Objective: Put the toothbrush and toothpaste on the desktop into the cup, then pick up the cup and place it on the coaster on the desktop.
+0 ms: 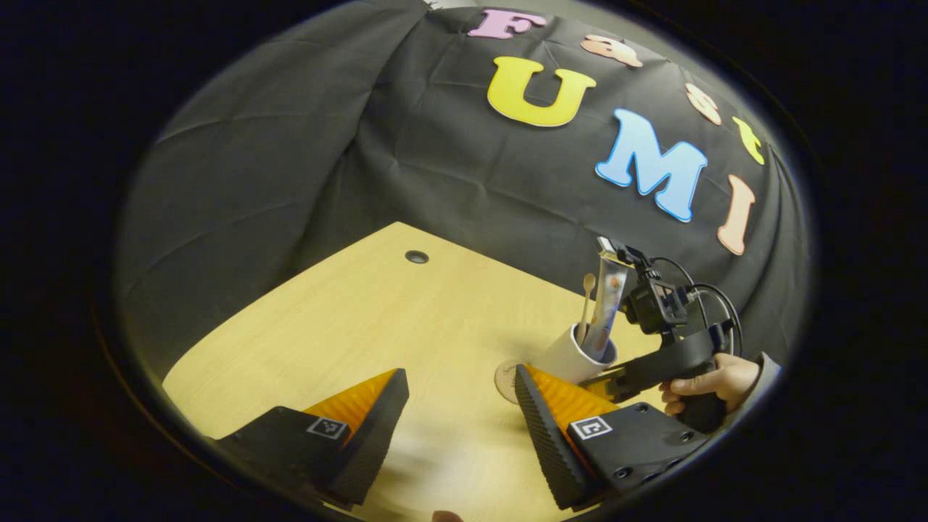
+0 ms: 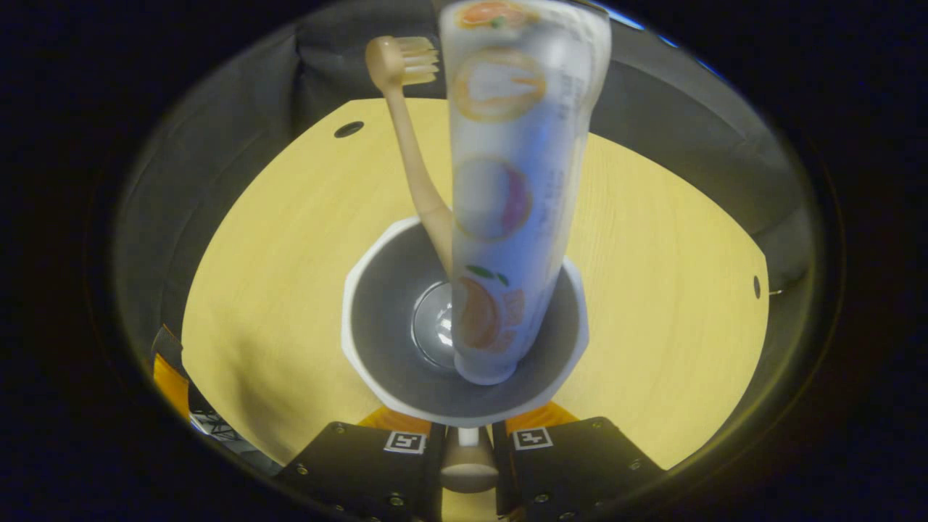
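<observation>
A white cup [image 1: 560, 360] holds a beige toothbrush [image 1: 586, 293] and a printed toothpaste tube [image 1: 607, 304], both standing upright. In the left gripper view the right gripper [image 1: 615, 381] holds the cup from its right side, just beside a round brown coaster [image 1: 505, 380] that my left gripper's finger partly hides. The cup's base is hidden, so I cannot tell whether it rests on the desk. My left gripper [image 1: 460, 377] is open with nothing between its fingers. The right gripper view looks down into the cup [image 2: 391, 304] at the toothbrush [image 2: 413, 145] and tube [image 2: 507, 196]. The right gripper [image 2: 467, 429] is shut on the cup's handle [image 2: 467, 464].
The light wooden desk [image 1: 362, 319] has a cable hole [image 1: 417, 257] near its far edge. In the right gripper view the desk [image 2: 652, 290] shows two holes [image 2: 349, 129] [image 2: 757, 286]. A hand [image 1: 714, 380] holds the right gripper. Black cloth walls surround the desk.
</observation>
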{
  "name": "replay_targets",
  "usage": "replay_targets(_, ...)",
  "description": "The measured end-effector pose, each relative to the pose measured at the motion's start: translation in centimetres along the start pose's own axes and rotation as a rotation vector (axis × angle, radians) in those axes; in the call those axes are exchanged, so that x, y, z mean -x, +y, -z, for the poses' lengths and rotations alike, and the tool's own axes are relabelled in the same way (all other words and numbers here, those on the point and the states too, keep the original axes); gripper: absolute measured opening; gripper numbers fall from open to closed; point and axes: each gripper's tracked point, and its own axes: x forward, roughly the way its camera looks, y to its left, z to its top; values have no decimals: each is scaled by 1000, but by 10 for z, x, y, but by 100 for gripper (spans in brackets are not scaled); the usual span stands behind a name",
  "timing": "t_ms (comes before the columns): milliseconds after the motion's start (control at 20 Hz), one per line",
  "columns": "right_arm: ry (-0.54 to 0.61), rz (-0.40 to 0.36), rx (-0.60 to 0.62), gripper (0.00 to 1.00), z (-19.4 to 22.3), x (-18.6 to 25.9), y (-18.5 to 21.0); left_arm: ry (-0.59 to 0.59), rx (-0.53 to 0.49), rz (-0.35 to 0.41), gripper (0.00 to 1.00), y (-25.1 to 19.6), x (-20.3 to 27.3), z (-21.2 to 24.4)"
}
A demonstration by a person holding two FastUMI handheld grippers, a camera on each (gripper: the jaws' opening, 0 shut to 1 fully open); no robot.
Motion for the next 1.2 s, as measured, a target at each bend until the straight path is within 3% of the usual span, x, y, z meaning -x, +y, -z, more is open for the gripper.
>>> replay_targets(600, 41, 32, 27, 28, -28, -48, 46, 2, 42, -48, 95, 42, 5, -3)
replay_targets(800, 45, 38, 14, 26, -23, -43, 32, 5, 38, -45, 95, 42, 4, -3)
replay_targets(900, 34, 40, 16, 32, -16, -30, 30, 2, 26, -41, 95, 39, 6, -3)
replay_targets(1050, 12, 29, 21, 57, -7, -11, 36, 0, 14, -30, 95, 34, 7, -5)
replay_targets(1200, -22, 7, 9, 72, 6, 26, 36, 0, 3, -19, 95, 28, 5, -5)
